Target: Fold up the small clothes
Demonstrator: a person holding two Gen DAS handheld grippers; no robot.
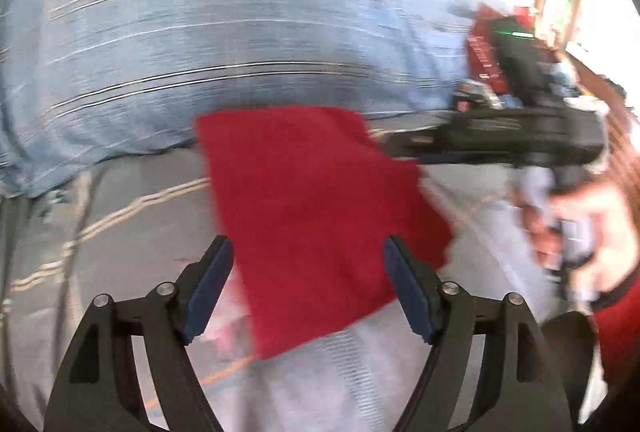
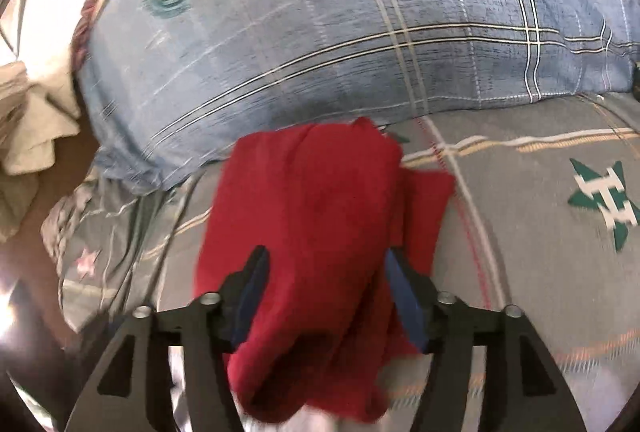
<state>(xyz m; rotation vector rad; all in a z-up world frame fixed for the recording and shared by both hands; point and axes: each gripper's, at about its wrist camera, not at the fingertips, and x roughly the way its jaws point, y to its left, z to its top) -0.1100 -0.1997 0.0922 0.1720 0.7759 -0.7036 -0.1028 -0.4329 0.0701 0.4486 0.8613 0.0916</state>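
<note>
The red garment (image 2: pixel 304 232) lies mid-frame on the grey patterned bedsheet (image 2: pixel 520 216), below the blue plaid pillow (image 2: pixel 320 31). Both the left gripper (image 1: pixel 308 272) and right gripper (image 2: pixel 326 284) stand spread over it, pinching nothing, seemingly releasing a finished fold.

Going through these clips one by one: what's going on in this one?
A person is folding a small red garment on a bed with a grey patterned sheet, in front of a blue plaid pillow. Each hand carries a hand-held gripper. The left hand-held gripper and the right hand-held gripper both stand open, with the red cloth lying between and beyond their fingers but not pinched. The garment looks partly folded and lies loose on the sheet. The pictures are motion-blurred.
</note>
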